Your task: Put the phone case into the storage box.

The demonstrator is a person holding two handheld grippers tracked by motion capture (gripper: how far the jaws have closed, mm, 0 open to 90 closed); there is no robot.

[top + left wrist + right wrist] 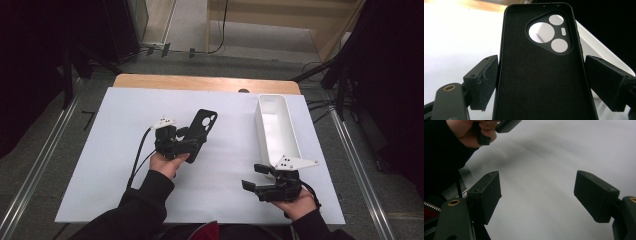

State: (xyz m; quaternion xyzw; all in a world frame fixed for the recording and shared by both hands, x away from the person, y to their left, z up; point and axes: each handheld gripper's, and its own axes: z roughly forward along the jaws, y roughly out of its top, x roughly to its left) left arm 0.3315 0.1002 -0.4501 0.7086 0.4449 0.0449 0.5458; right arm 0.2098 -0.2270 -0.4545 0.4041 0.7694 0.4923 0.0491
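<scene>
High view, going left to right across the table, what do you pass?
Left gripper → black phone case clamped in it → right gripper with open, empty jaws → white bin.

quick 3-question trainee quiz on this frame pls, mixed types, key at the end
1. True or false: the left gripper has its jaws closed on the black phone case.
2. The white bin stands: A) left of the case, B) at the table's right side, above the right gripper in the high view, C) under the left hand.
3. Fill in: the jaws of the right gripper stand ____, with nothing between them but the white table sheet.

Key: 1 true; 2 B; 3 open.
</scene>
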